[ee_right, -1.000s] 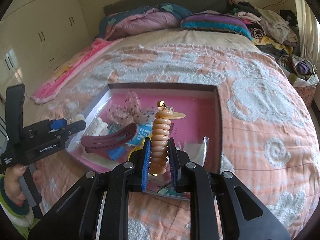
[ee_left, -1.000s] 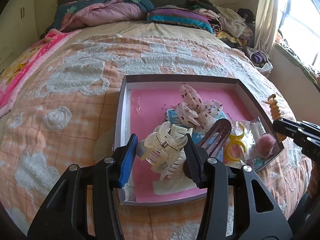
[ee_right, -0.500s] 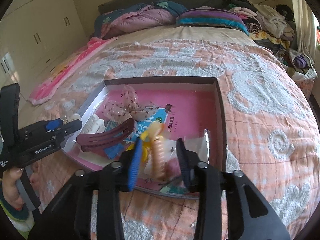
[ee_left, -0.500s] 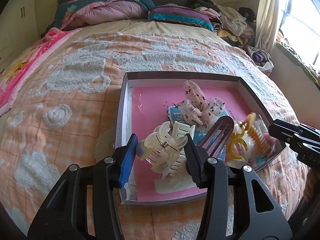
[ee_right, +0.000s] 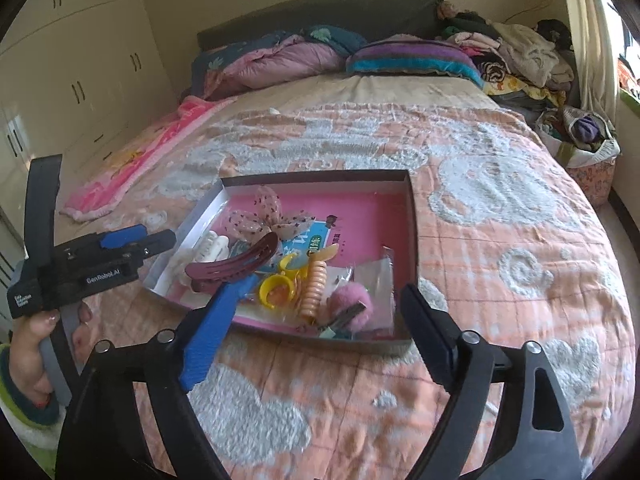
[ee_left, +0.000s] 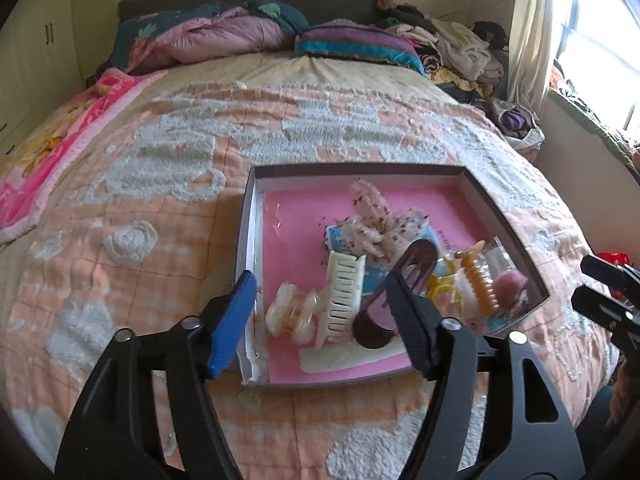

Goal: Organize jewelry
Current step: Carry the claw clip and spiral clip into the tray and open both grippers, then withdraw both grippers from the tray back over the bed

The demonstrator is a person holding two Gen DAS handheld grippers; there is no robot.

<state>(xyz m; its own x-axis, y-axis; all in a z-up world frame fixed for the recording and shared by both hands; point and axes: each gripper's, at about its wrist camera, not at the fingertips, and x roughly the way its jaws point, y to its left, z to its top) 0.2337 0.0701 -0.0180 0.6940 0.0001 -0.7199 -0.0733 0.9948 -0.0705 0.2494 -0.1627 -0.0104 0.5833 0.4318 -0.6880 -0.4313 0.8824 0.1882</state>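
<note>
A shallow box with a pink floor (ee_left: 304,216) (ee_right: 360,208) lies on the bed. In it are a cream claw clip (ee_left: 294,316), a white comb clip (ee_left: 342,292), a maroon clip (ee_left: 404,280) (ee_right: 232,268), a dotted bow (ee_left: 376,220) (ee_right: 268,212), a yellow ring clip (ee_right: 276,288), an orange spiral clip (ee_left: 478,280) (ee_right: 314,288) and a pink pompom (ee_right: 350,304). My left gripper (ee_left: 324,316) is open and empty over the box's near left corner. My right gripper (ee_right: 316,328) is open and empty just in front of the box's near edge.
The bed has an orange and white quilt (ee_left: 160,184) (ee_right: 500,208). Pillows and folded blankets (ee_left: 248,32) lie at the headboard. A clothes pile (ee_right: 520,52) sits at the far right. White wardrobes (ee_right: 80,60) stand on the left.
My left gripper opened and dropped the cream claw clip into the box. My right gripper released the orange spiral clip into the box, opened wide and pulled back.
</note>
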